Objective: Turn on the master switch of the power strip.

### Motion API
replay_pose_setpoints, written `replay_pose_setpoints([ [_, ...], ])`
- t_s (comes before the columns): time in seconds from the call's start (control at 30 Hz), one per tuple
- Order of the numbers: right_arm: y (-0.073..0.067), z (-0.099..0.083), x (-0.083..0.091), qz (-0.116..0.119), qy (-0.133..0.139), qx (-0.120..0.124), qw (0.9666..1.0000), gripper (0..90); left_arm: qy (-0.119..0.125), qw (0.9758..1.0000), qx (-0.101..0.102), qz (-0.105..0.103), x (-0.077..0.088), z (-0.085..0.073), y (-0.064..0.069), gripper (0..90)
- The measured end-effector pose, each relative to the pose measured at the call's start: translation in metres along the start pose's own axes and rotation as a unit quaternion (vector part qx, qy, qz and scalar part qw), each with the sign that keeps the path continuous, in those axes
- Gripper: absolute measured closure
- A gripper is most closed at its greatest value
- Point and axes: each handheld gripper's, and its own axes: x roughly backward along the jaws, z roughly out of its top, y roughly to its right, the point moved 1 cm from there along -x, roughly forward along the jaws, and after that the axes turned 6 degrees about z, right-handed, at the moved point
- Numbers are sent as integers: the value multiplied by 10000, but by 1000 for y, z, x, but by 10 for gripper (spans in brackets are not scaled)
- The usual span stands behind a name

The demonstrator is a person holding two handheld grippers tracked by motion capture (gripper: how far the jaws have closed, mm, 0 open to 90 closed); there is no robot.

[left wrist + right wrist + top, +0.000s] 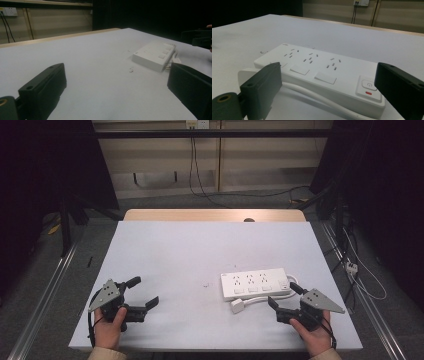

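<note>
Dim room, dark curtains either side; pale grey table [175, 250] with a wooden strip at its far edge. White power strip [256, 283] lies flat at about 4 o'clock from the table's centre, its white cord and plug [237, 306] against its near side. Right tool [283, 296] at 5 o'clock, just beside the strip's switch end, jaws wide apart, holding nothing. Left tool [142, 291] at 7 o'clock, well apart from the strip, jaws likewise spread and empty.
</note>
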Motion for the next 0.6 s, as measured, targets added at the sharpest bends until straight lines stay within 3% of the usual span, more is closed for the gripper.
replay_pose_setpoints([
  [0.6,2,5,-7,8,-34,-13,10000,82,46,9999,-101,29,2,1,-1,20],
])
